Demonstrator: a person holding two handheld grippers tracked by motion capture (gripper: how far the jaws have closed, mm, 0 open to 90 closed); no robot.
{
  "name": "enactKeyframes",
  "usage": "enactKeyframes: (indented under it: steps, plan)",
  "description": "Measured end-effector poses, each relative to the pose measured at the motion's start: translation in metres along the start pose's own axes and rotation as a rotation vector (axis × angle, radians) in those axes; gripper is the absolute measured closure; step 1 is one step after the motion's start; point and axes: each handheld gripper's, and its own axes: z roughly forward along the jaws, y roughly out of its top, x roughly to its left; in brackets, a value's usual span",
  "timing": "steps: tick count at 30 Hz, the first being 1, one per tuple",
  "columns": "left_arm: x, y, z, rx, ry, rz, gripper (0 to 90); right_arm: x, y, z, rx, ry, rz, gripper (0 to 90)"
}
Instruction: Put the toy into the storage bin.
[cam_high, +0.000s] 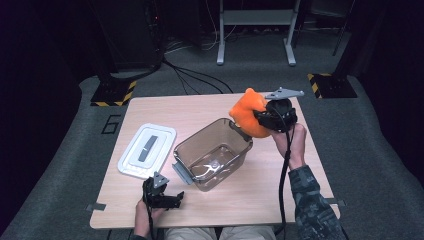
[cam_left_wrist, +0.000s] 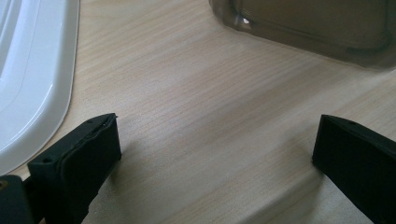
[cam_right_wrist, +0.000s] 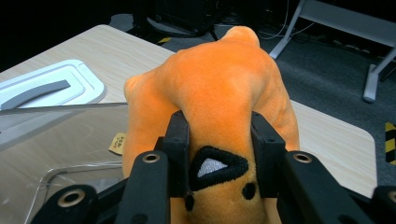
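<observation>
Right gripper (cam_high: 261, 116) fingers clamped on orange plush toy (cam_high: 248, 116) at bin (cam_high: 214, 152) rim, 2 o'clock; placement and lid (cam_high: 147, 150) remain. Left gripper (cam_high: 167, 199) fingers apart.

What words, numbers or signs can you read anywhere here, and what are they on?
"6": marked in dark outline on the grey carpet floor, left of the light wooden table.
Small tan tag on the orange plush toy: dark print, too small and blurred to read.
Yellow-and-black hazard stripes on the black stand bases: a warning sign, no words.
White plastic lid and clear brown plastic box: no readable text.
</observation>
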Motion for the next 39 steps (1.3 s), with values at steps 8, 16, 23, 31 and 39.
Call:
enactKeyframes:
  steps: [8,16,23,31,39]
  plan:
    - [0.0,0.0,0.0,0.0,0.0,0.0,0.7,0.009,0.001,0.008,0.005,0.024,0.0,64.7]
    - [0.0,0.0,0.0,0.001,-0.001,-0.001,0.8,0.018,0.002,0.014,0.004,0.047,-0.01,64.7]
    - [0.0,0.0,0.0,-0.001,0.0,-0.002,0.9,0.027,0.001,0.021,0.009,0.07,-0.007,64.2]
    - [0.0,0.0,0.0,-0.002,-0.002,-0.006,0.9,0.032,-0.002,0.029,0.02,0.088,0.004,64.1]
    - [0.0,0.0,0.0,-0.001,0.001,-0.007,1.1,0.039,-0.004,0.037,0.029,0.109,0.007,63.8]
